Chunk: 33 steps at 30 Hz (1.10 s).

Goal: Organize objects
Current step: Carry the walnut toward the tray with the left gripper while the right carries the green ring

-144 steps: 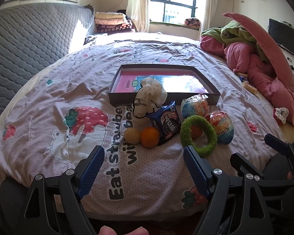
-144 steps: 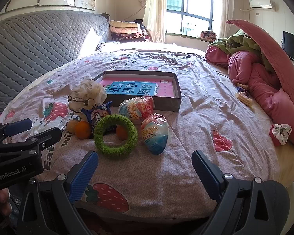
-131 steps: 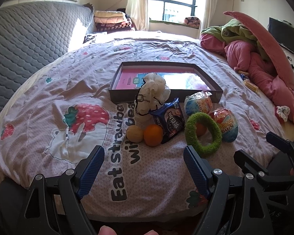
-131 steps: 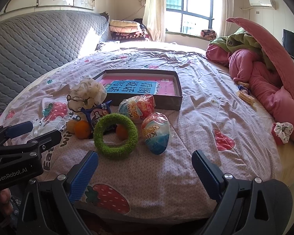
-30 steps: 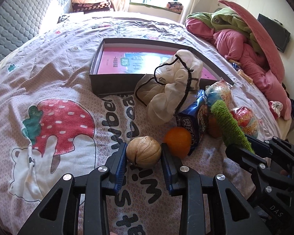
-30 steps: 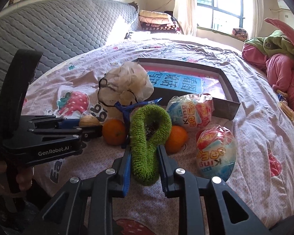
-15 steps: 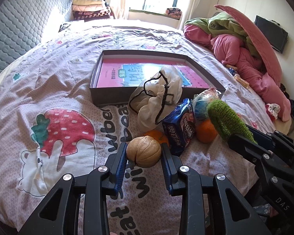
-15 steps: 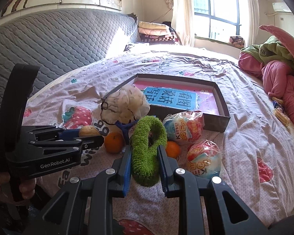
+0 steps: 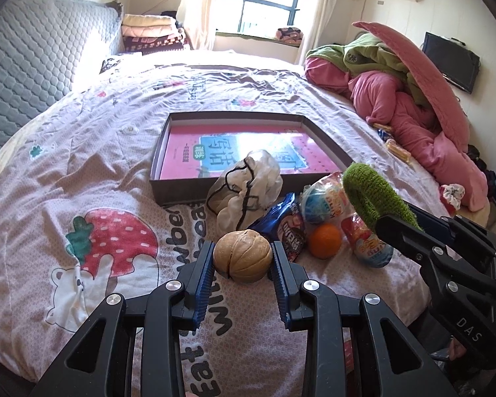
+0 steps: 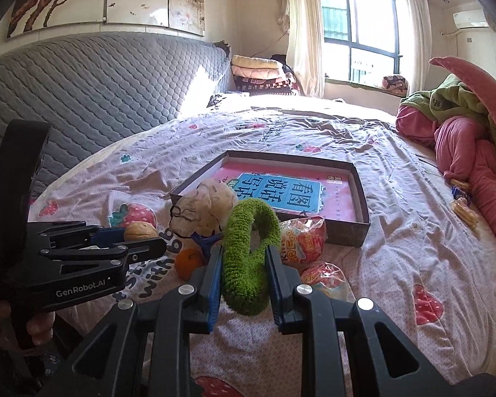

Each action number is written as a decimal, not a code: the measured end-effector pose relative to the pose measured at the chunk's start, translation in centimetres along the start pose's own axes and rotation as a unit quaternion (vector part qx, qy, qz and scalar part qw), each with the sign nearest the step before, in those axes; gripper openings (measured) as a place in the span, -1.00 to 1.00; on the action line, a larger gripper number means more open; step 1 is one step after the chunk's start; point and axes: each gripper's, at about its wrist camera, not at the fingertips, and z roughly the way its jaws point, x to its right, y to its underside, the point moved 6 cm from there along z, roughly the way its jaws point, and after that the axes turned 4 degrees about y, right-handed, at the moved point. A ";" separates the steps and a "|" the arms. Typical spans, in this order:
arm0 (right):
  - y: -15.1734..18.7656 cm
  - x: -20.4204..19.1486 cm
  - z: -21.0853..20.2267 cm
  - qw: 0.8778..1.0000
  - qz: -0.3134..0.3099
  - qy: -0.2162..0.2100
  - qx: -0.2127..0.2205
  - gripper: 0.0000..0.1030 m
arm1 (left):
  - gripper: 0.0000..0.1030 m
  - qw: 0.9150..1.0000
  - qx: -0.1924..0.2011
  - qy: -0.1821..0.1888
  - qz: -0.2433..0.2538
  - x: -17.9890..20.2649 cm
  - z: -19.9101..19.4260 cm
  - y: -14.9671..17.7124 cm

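Walnut (image 9: 242, 257) sits clamped in my left gripper (image 9: 242, 261) above the strawberry bedspread (image 9: 82, 165); green ring (image 10: 248, 258) (squashed narrow) is pinched in my right gripper (image 10: 243, 273); the shallow box (image 9: 188, 195) lies beyond the snack packets (image 9: 289, 228).

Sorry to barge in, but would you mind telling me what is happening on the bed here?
A person is tidying loose items on the bed with a handheld gripper in each hand. The left gripper is clamped on a walnut, and the right gripper is squeezing a fuzzy green ring. An orange, snack packets and a white pouch lie in front of the open box.
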 end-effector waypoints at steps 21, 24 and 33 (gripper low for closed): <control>-2.9 1.5 -0.2 0.999 -0.004 0.005 0.032 -0.51 | -0.34 0.999 0.047 -0.019 0.006 1.6 -1.6 -4.7; -3.5 1.5 0.1 0.999 -0.005 0.005 0.037 -0.51 | -0.34 0.998 0.051 -0.022 0.005 1.3 -1.5 -5.5; -5.5 2.6 1.6 0.999 0.000 0.010 0.048 -0.51 | -0.34 0.998 0.064 -0.029 0.001 0.5 -0.5 -7.9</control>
